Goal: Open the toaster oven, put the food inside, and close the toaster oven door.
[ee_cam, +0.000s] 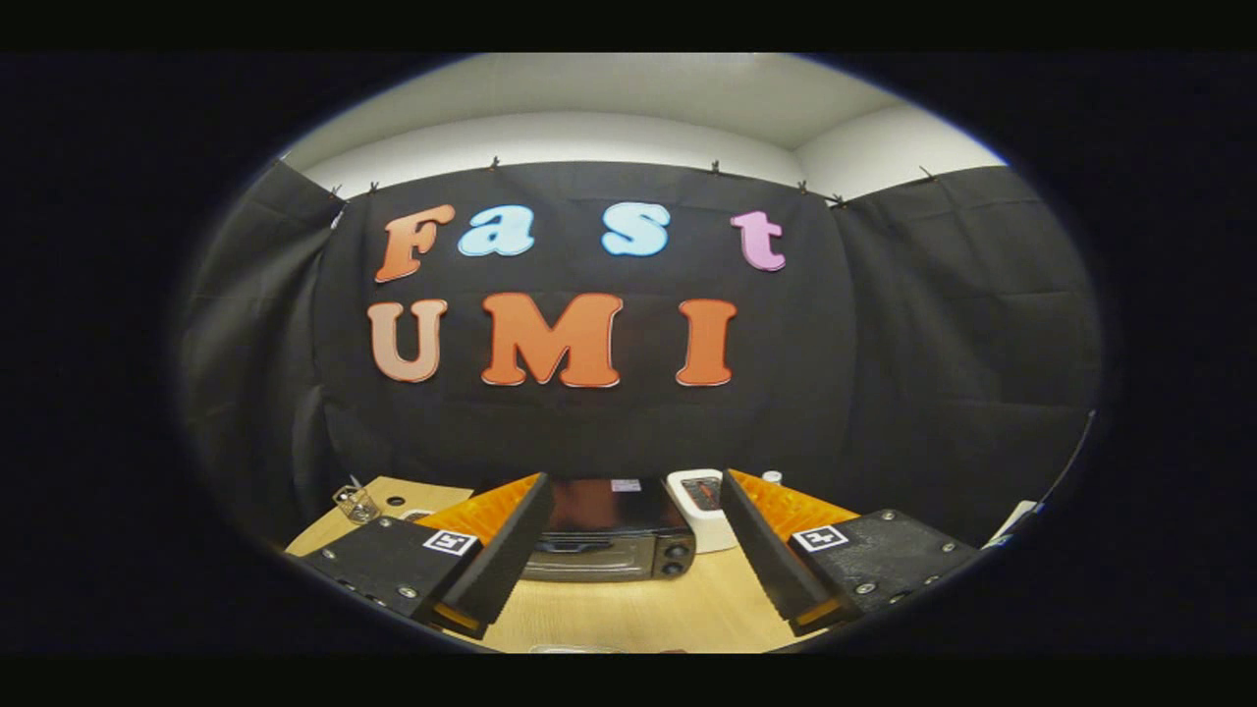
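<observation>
Gripper [628, 550] held above table [628, 614], fingers spread wide, nothing between them but air. Toaster oven [609, 540] sits beyond fingertips, centred in gap, door facing gripper, door looks closed. Judgement: wide spread + centred aim = approach to door handle, opening step not yet begun. White device [702, 506] just right of oven, touching or nearly, can't tell. Small glass [355, 503] well left on table. Food: something at near table edge below fingers, too cut off to ID.

No legible text or labels.
</observation>
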The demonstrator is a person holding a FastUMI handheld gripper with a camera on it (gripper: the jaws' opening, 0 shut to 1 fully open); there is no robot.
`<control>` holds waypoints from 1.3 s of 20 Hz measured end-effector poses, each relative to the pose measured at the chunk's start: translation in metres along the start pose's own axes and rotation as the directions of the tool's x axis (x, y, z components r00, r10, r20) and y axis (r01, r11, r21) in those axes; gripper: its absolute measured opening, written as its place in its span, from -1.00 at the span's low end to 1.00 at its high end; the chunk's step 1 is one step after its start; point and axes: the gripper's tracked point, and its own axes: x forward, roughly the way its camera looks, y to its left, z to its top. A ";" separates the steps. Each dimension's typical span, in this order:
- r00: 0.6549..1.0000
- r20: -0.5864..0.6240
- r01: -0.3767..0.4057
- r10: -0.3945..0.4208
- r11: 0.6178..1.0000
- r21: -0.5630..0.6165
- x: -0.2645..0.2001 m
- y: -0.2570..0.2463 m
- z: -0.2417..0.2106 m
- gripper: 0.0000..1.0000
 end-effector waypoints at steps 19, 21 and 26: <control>0.944 -0.318 -0.102 0.082 0.994 -0.046 0.152 0.092 -0.187 1.00; 0.944 -0.315 -0.109 0.102 0.994 -0.007 0.150 0.098 -0.189 1.00; 0.944 -0.314 -0.105 0.100 0.995 0.002 0.146 0.096 -0.193 1.00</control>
